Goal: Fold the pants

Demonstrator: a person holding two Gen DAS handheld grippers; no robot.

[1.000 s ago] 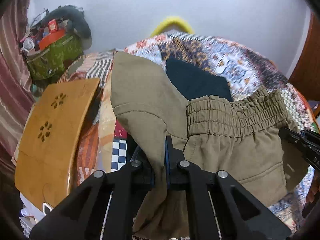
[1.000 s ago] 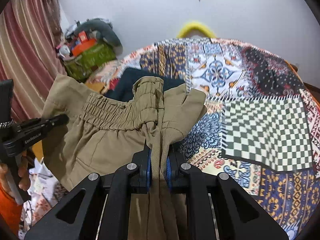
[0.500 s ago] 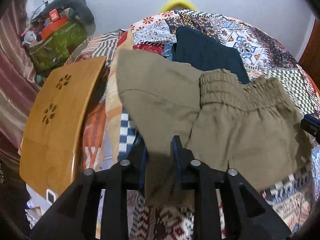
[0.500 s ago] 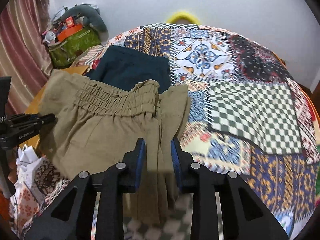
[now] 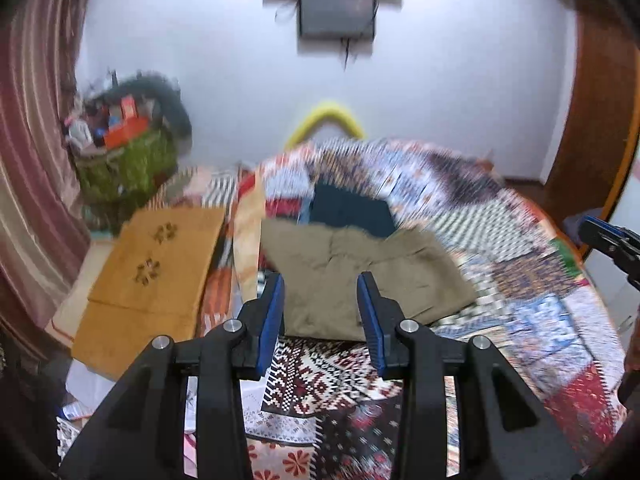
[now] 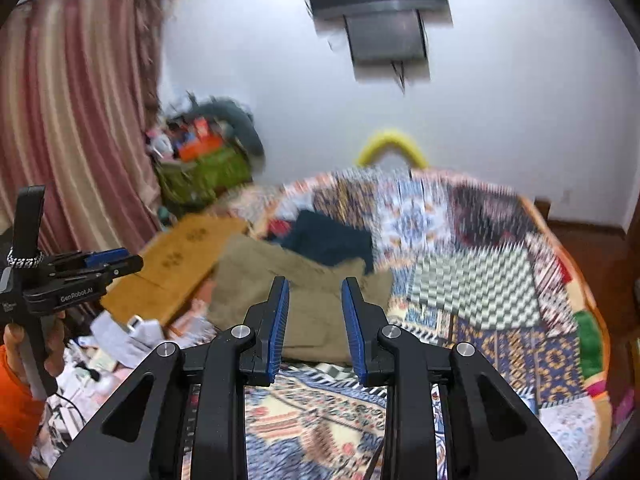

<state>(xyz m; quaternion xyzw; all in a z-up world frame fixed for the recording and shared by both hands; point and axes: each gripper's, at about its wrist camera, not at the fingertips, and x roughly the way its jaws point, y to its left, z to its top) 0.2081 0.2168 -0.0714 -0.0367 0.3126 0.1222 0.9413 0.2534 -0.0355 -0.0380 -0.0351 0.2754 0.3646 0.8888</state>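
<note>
Black gripper frames, blue pads, silver screws, orange sleeve

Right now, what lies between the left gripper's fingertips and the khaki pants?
Only bare patchwork quilt, seen in the left wrist view. The left gripper stands open with nothing between its jaws, and the khaki pants lie folded on the quilt beyond.

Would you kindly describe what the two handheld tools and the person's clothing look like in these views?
Both tools, the left tool and the right tool, are matte black with angular, triangular cut-out arms, silver round bolts and ribbed blue pads on the fingers. Seen from the right view, the left tool carries white "GenRobot.AI" lettering and a silver chain around its upright handle. The person wears an orange sleeve.
</note>
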